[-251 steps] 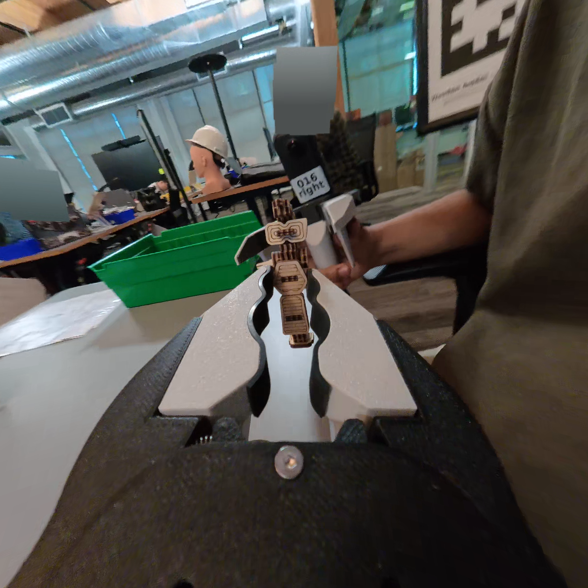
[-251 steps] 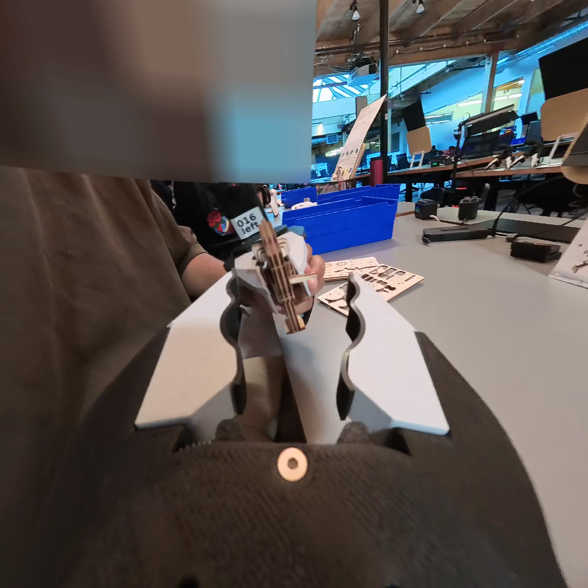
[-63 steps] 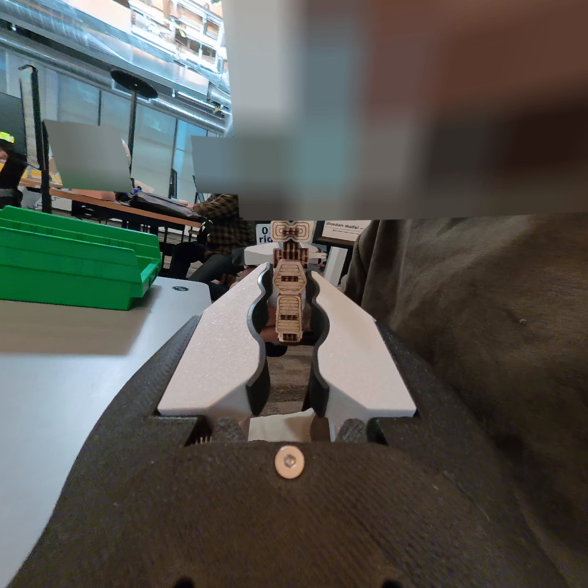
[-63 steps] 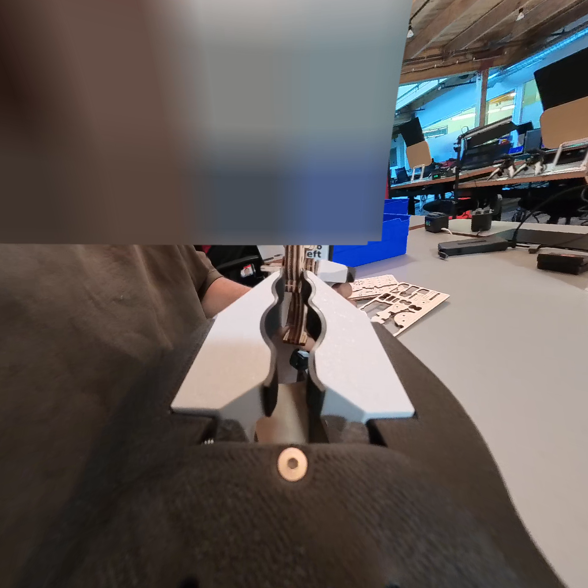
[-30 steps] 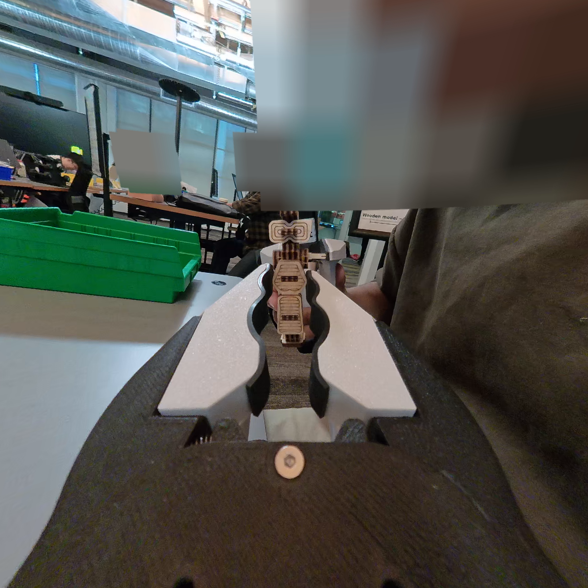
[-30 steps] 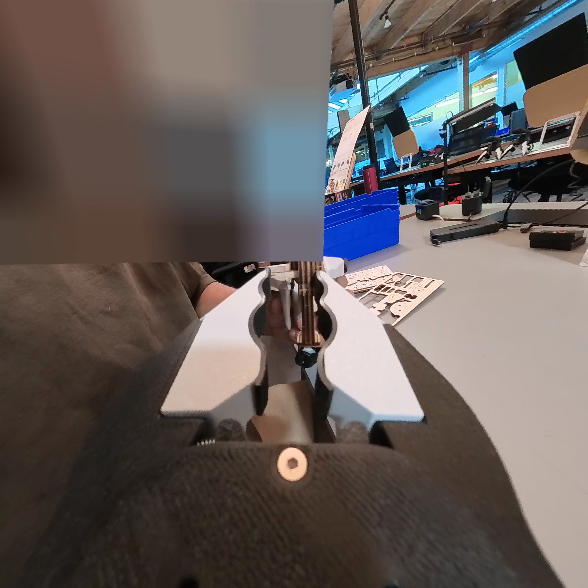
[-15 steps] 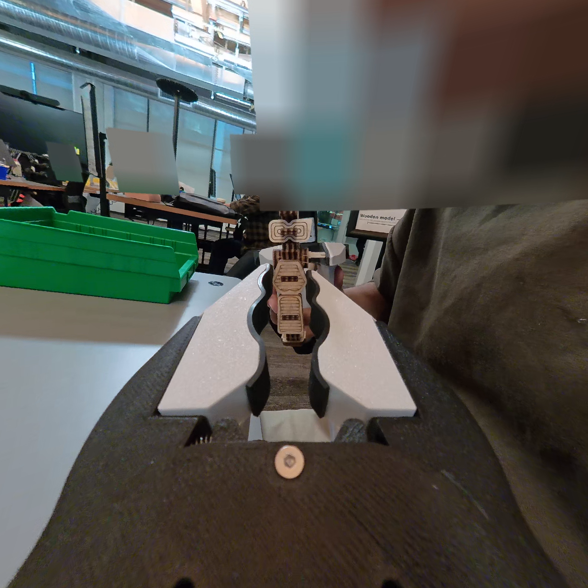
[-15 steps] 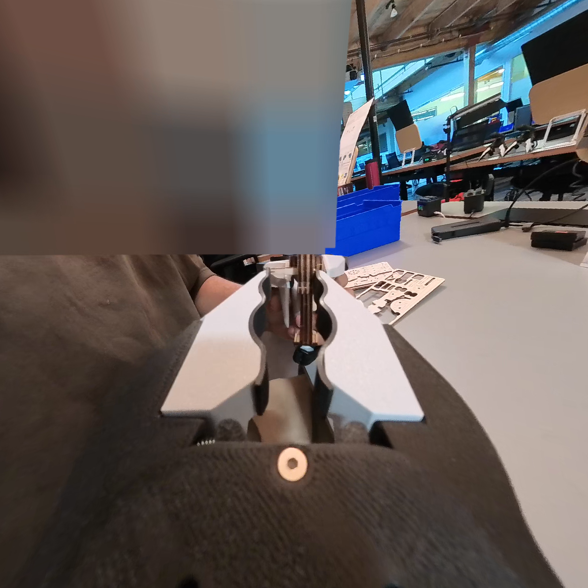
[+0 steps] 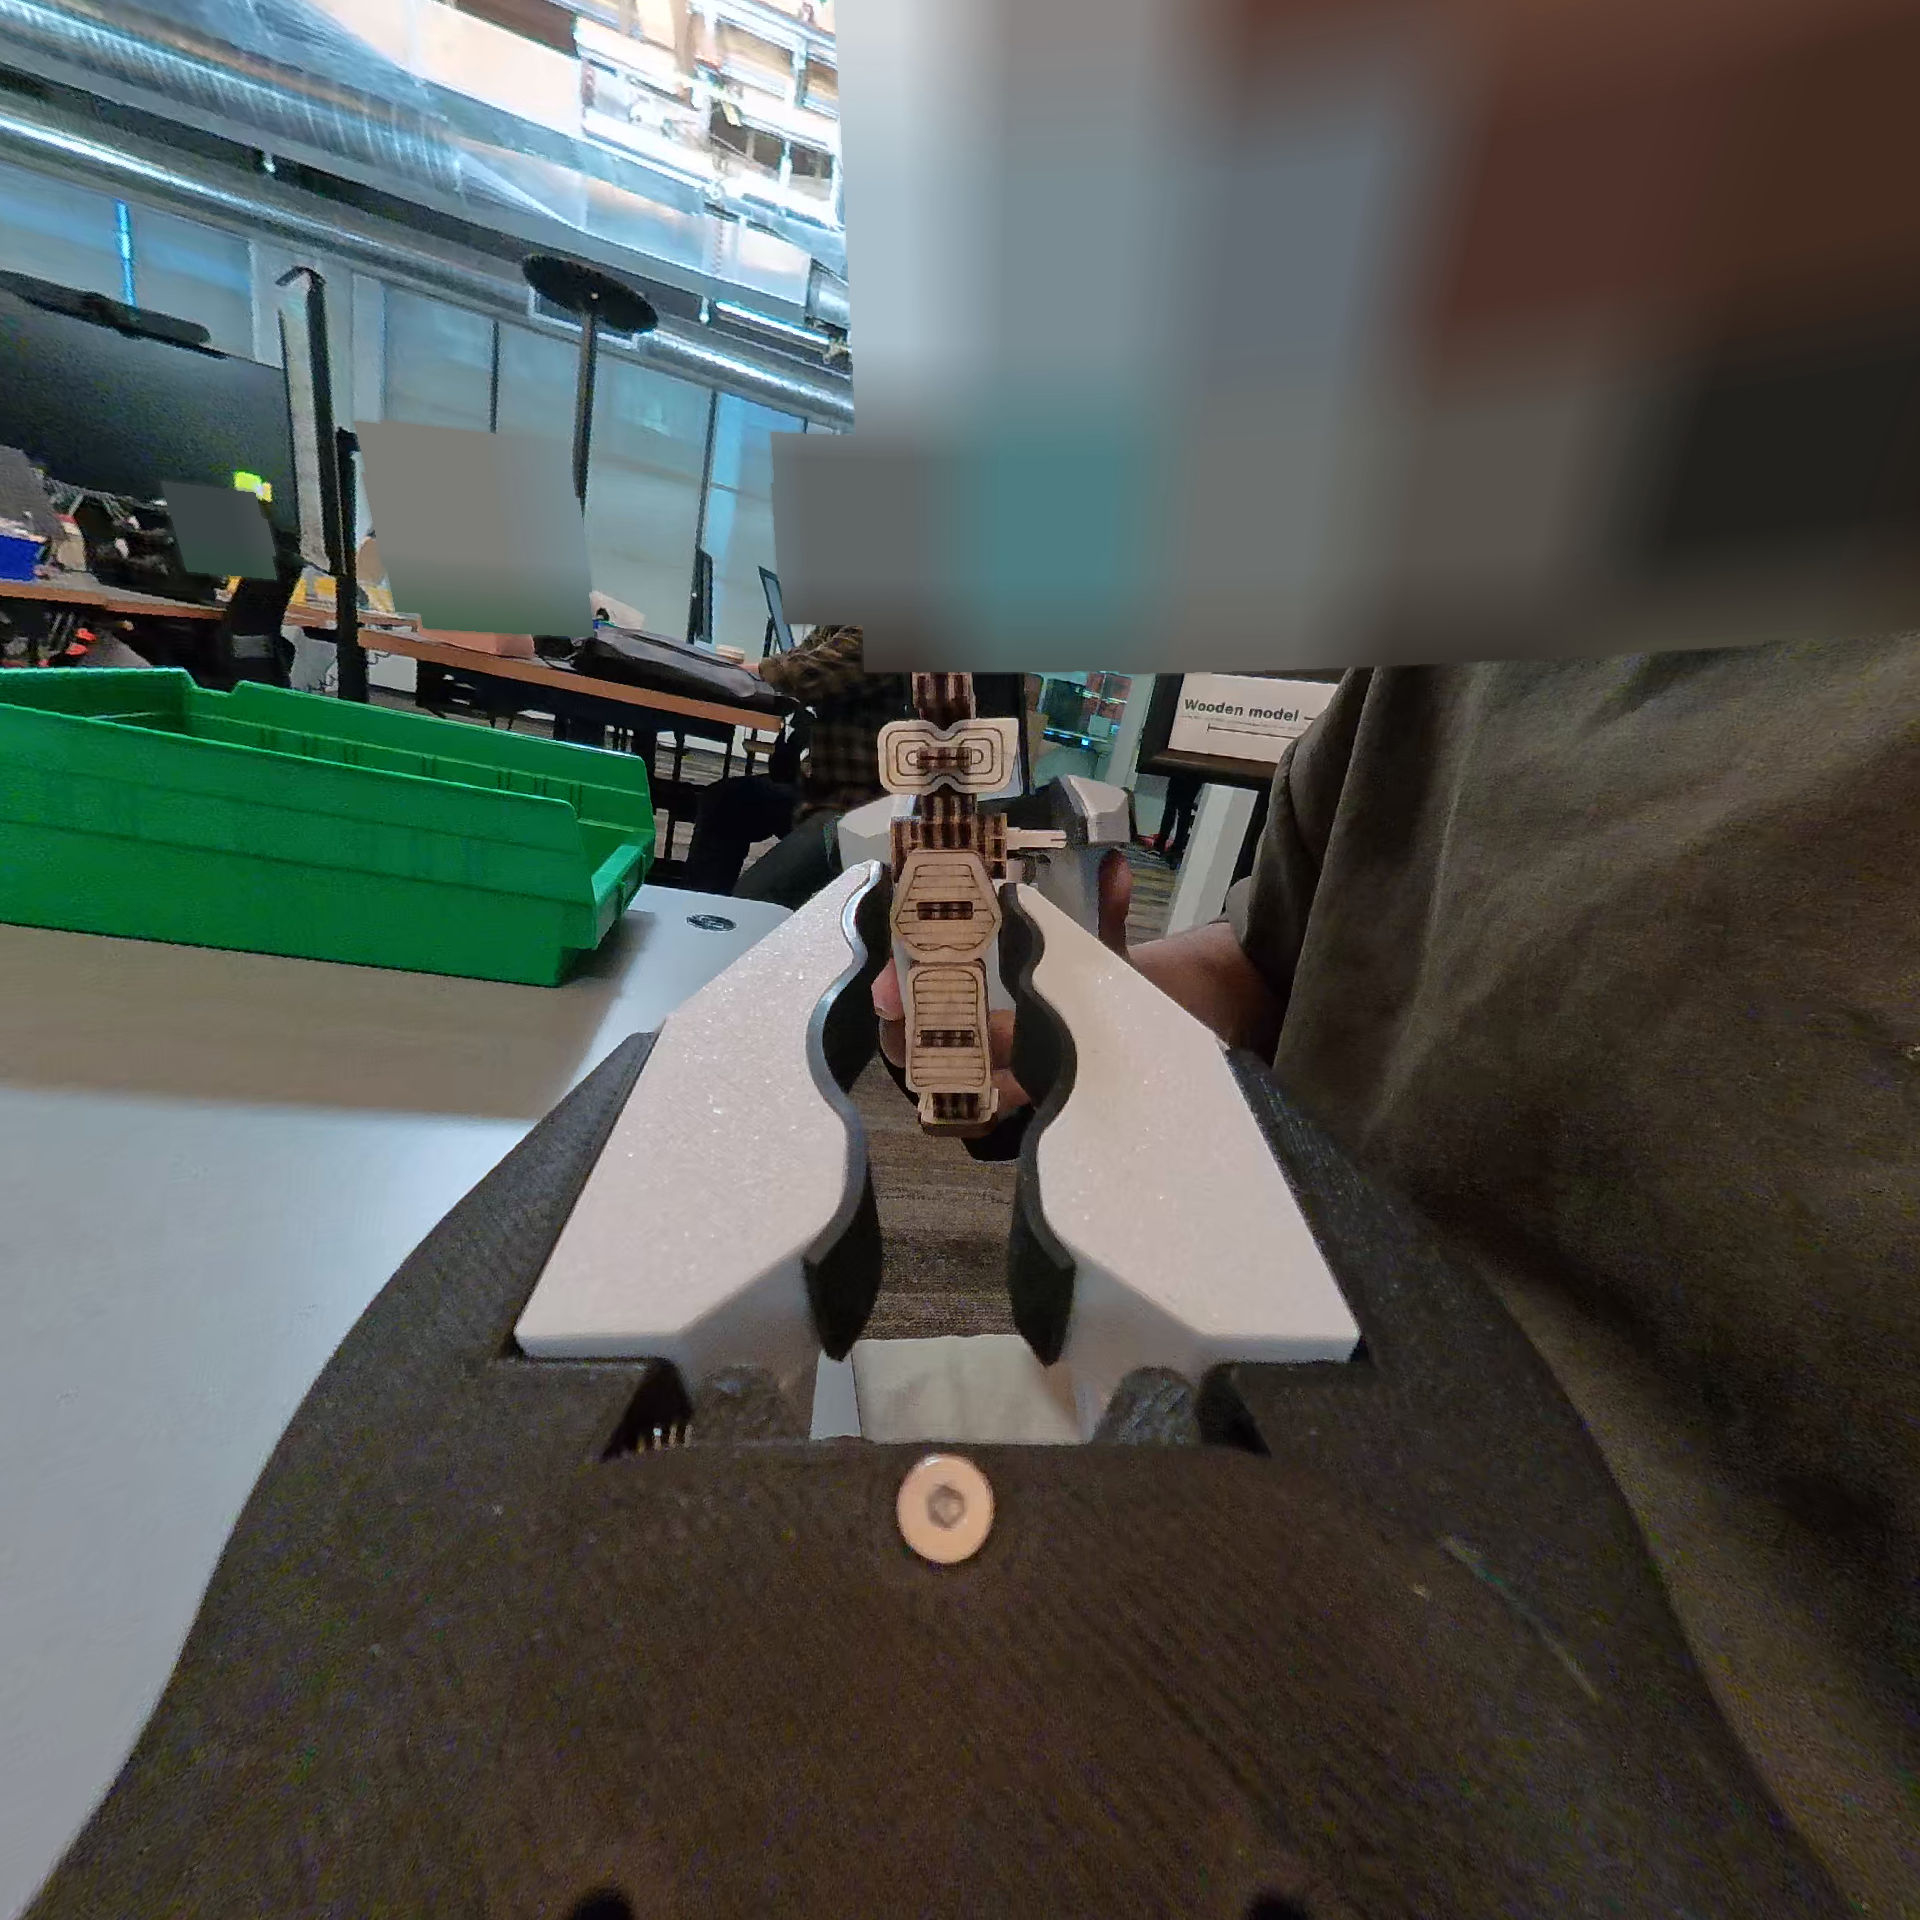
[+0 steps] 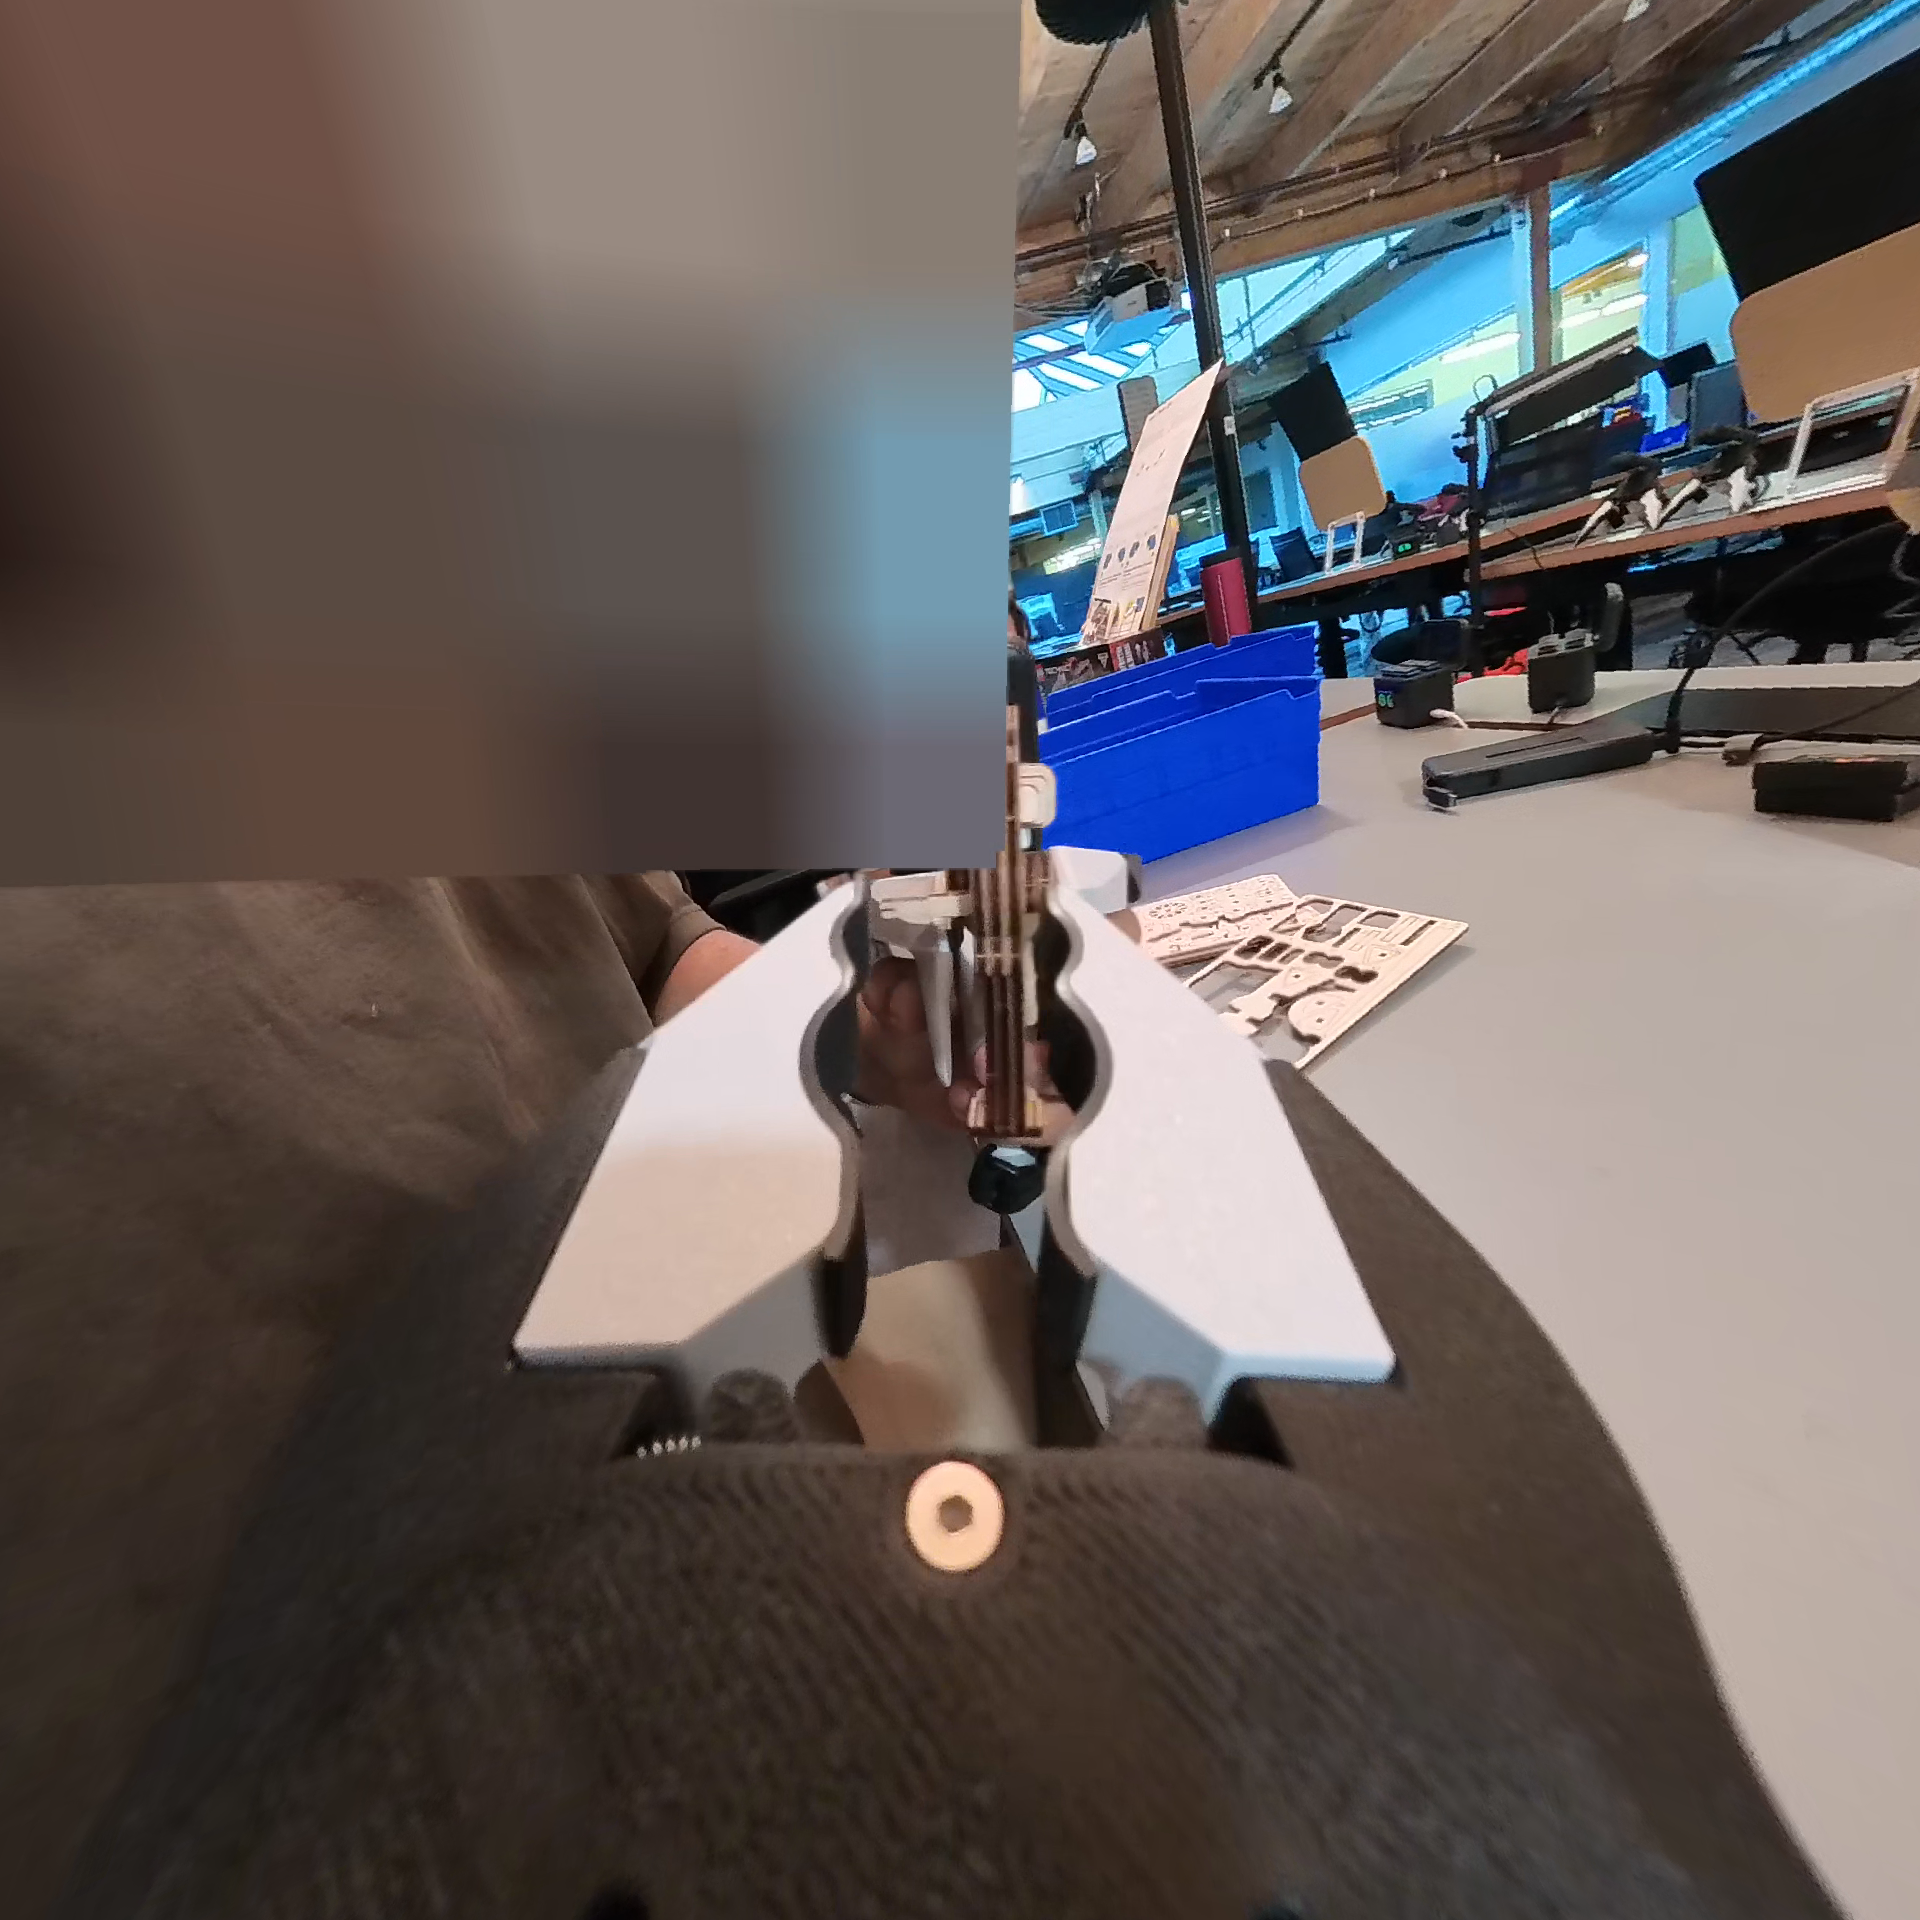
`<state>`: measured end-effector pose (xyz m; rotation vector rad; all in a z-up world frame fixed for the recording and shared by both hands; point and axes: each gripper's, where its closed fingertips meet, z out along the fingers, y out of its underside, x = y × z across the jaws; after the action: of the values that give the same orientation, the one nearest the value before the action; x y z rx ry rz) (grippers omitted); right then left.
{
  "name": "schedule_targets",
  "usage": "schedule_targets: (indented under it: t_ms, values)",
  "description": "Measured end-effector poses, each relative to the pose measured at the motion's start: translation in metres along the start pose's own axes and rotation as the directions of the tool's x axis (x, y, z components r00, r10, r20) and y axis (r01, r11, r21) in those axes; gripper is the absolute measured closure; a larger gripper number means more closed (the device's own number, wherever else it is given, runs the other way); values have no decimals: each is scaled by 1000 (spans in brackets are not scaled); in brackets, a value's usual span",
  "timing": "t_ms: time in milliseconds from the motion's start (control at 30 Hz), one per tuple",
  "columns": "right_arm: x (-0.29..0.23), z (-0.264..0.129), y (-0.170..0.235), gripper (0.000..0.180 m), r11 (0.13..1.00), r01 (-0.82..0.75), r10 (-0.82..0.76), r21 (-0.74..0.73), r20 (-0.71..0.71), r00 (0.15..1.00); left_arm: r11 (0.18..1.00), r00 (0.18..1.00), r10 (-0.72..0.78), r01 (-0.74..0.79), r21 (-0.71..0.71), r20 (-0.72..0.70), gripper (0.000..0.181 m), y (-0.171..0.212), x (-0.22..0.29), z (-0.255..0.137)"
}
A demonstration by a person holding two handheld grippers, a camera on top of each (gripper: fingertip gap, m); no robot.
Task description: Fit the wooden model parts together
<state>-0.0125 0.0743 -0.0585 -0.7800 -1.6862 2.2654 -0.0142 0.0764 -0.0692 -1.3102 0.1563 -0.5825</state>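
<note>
In the left wrist view a green bin sits on the grey table at the left, with desks, a monitor and tall windows behind it, while the left gripper is clenched on the upright wooden model in the air beside a person's olive shirt. In the right wrist view the right gripper stands partly parted around the same model, its right finger seemingly against the wood and its left finger apart; farther right on the table lie cut-out wooden sheets, a blue bin and black devices, under a timber ceiling.
</note>
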Motion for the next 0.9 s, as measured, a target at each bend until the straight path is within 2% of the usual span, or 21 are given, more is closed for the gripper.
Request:
schedule_targets:
  t_ms: [900]
  values:
    - [4, -2, -2, 161, 996, 88, -89, -24, -57, 994, 1000, 1000, 7, -7, 7, 12, 163, -2, -2, -1]
